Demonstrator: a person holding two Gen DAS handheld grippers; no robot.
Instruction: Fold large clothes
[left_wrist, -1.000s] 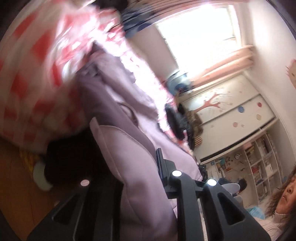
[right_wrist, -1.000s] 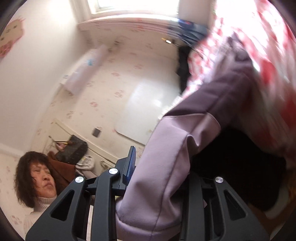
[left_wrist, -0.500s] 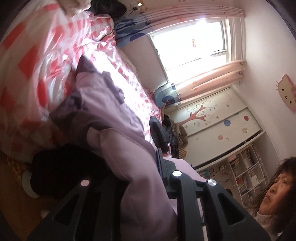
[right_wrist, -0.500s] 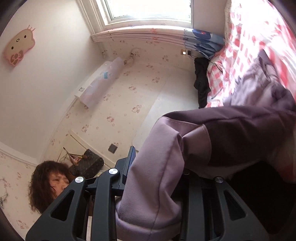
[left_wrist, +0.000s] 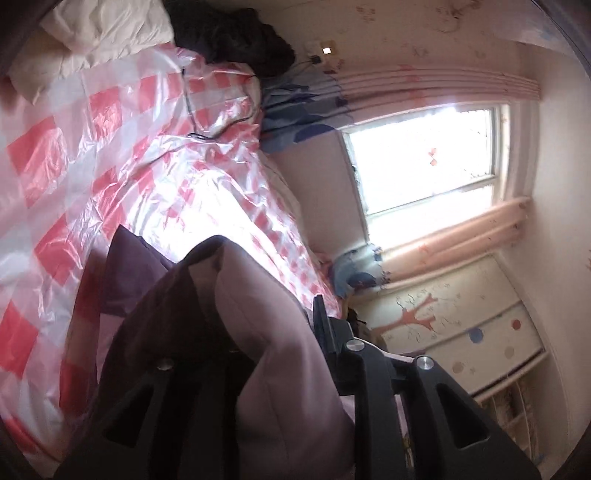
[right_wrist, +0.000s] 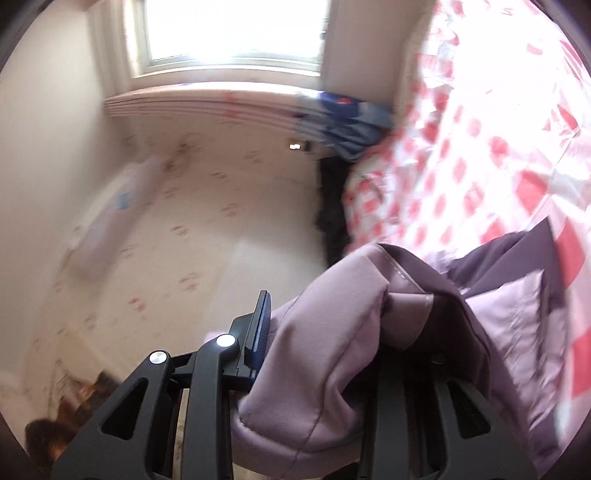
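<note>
A large lilac and dark purple garment (left_wrist: 258, 332) hangs from both grippers over a bed with a red and white checked plastic cover (left_wrist: 110, 147). My left gripper (left_wrist: 258, 354) is shut on a thick fold of the garment. My right gripper (right_wrist: 325, 354) is shut on another fold of the same garment (right_wrist: 332, 350). The garment's far end lies on the checked cover (right_wrist: 517, 317). The cloth hides the fingertips in both views.
A cream pillow (left_wrist: 99, 33) and a black garment (left_wrist: 236, 33) lie at the head of the bed. A bright window (left_wrist: 424, 158) with pink curtains, a painted wardrobe (left_wrist: 461, 325) and a papered wall (right_wrist: 184, 221) stand around the bed.
Both grippers have swung with the garment toward the bed; more of the checked cover and the window now shows. The person's face has left the left view and is blurred in the right.
</note>
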